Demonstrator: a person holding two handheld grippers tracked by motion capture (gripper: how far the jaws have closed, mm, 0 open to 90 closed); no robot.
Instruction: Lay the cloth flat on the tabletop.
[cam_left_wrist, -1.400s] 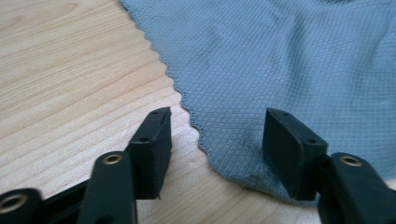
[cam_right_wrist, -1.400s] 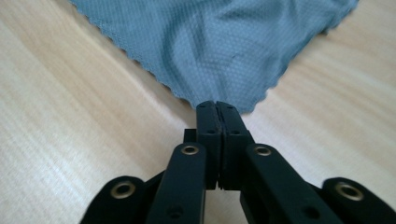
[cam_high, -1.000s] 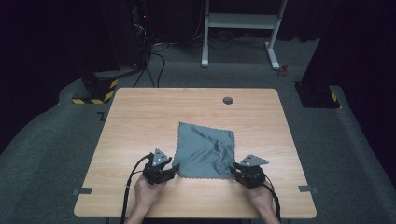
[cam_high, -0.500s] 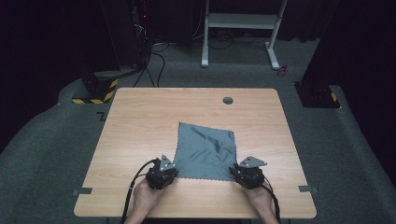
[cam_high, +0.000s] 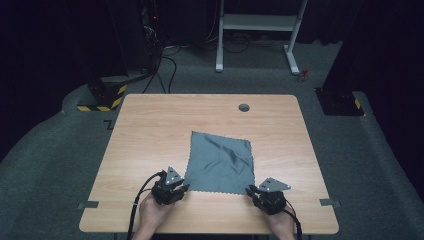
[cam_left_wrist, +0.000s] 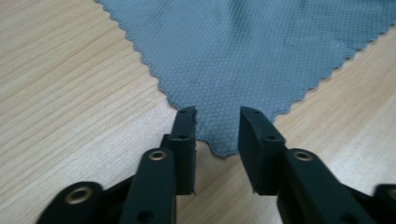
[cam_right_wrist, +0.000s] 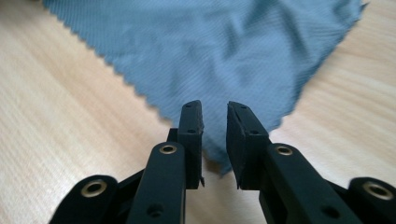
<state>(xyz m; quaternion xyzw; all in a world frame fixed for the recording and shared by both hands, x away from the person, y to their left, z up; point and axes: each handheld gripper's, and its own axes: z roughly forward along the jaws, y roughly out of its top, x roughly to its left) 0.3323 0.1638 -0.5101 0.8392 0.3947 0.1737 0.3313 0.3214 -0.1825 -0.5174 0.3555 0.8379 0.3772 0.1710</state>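
The grey cloth (cam_high: 220, 161) lies flat on the wooden surface (cam_high: 150, 130), towards the near edge, with its two near corners at the grippers. In the left gripper view, the near-left corner (cam_left_wrist: 219, 140) sits between the jaws of the left gripper (cam_left_wrist: 217, 116), which have just been opening and stand a little apart with a clear gap, pressing nothing. In the right gripper view, the near-right corner (cam_right_wrist: 219, 158) lies between the jaws of the right gripper (cam_right_wrist: 215, 109), which have just been closing to a narrow gap; the pads do not pinch the cloth.

The cloth is roughly square, slightly turned, its near edge running from gripper to gripper, with light creases near the middle. Its edges are zigzag cut.

A small round grommet (cam_high: 244, 107) sits near the far edge of the surface, well apart from the cloth.
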